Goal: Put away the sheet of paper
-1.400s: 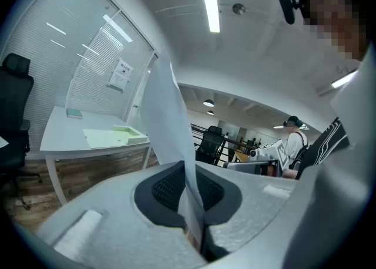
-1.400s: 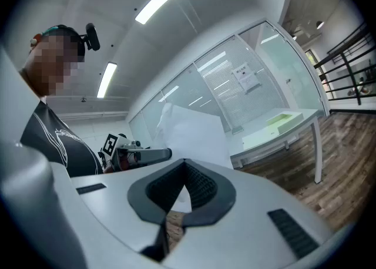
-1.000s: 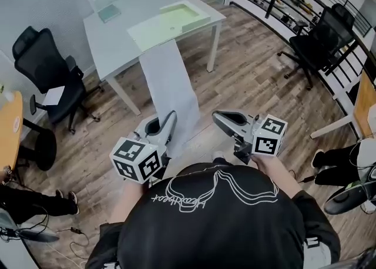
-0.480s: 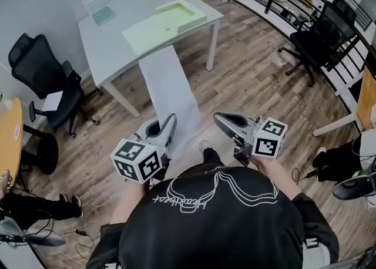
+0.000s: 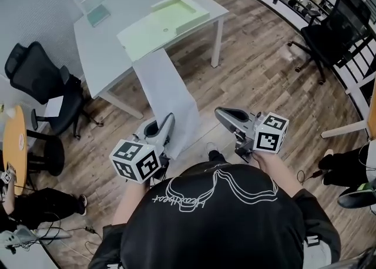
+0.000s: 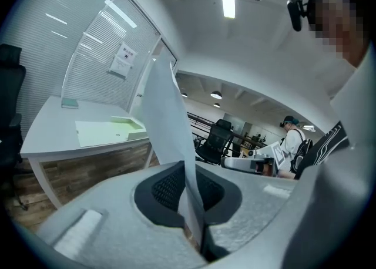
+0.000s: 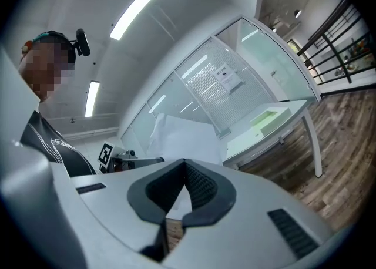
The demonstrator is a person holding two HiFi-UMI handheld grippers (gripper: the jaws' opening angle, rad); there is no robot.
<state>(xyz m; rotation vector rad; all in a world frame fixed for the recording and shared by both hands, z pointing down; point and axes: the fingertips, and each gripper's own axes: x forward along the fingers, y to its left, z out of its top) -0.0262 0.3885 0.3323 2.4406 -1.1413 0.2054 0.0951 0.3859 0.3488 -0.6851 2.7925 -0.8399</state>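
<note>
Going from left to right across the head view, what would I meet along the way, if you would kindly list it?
orange table → left black chair → left gripper, shut on the sheet of paper → right gripper → right black chair

A person wears a black shirt (image 5: 223,227) printed with a white line drawing and looping script (the wording too small to read). Just ahead of the shirt are the left tongs (image 5: 170,120) and right tongs (image 5: 221,113), pale grey shells with dark ribbed pads (image 6: 165,188). Each carries a white cube (image 5: 136,160) of black square markers.
</note>
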